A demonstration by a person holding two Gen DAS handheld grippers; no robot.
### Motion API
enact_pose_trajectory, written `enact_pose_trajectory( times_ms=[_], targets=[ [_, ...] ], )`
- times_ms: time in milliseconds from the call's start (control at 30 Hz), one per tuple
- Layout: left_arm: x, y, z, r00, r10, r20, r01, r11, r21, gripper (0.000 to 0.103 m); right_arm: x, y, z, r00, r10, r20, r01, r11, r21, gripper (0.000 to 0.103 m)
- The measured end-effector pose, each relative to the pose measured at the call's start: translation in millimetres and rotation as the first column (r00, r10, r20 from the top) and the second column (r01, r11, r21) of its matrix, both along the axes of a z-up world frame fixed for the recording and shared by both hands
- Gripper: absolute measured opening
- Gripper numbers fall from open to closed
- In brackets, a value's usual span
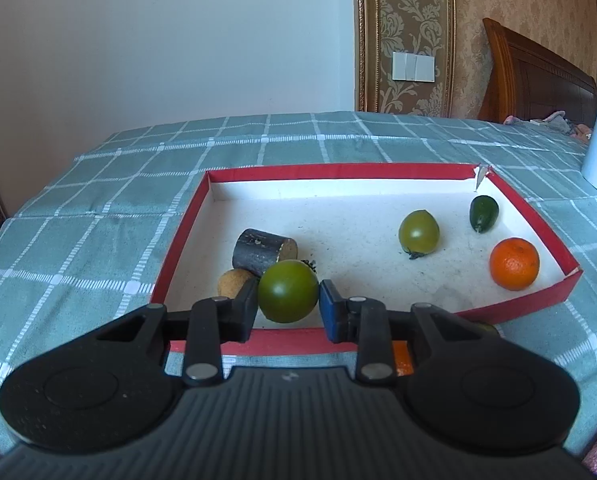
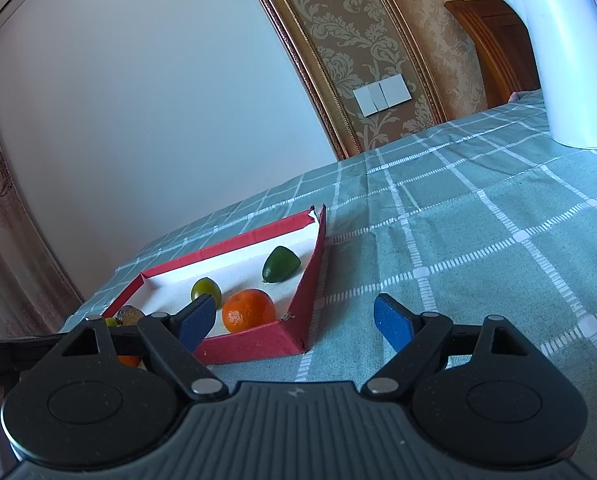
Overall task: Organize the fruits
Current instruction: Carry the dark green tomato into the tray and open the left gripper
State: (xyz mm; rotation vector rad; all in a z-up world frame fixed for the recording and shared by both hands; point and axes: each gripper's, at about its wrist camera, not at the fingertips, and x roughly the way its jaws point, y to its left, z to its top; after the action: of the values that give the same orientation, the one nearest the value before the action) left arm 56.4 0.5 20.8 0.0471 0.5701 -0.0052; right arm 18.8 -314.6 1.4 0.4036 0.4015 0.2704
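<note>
Green tomato point(image 1: 287, 291), calyx rearward, upright.

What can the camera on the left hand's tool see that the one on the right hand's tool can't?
Only the left view shows the left tool gripping a green tomato and a tan round fruit. Only the right view shows the open right tool and the whole white kettle. Both show the red tray, the orange, another green tomato and a dark green fruit.
</note>
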Motion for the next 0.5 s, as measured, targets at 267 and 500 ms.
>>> enact_pose_trajectory(
  times_ms=[267,500],
  targets=[
    [-20,8,9,0.996,0.063,0.067,-0.064,0.998,0.007,0.100,1,0,-1,1.000,-0.001,0.001,0.001,1.000,0.001,0.086],
    [-48,20,12,0.990,0.100,0.103,-0.100,0.995,-0.004,0.103,-3,2,1,1.000,-0.011,0.024,0.011,1.000,-0.012,0.086]
  ],
)
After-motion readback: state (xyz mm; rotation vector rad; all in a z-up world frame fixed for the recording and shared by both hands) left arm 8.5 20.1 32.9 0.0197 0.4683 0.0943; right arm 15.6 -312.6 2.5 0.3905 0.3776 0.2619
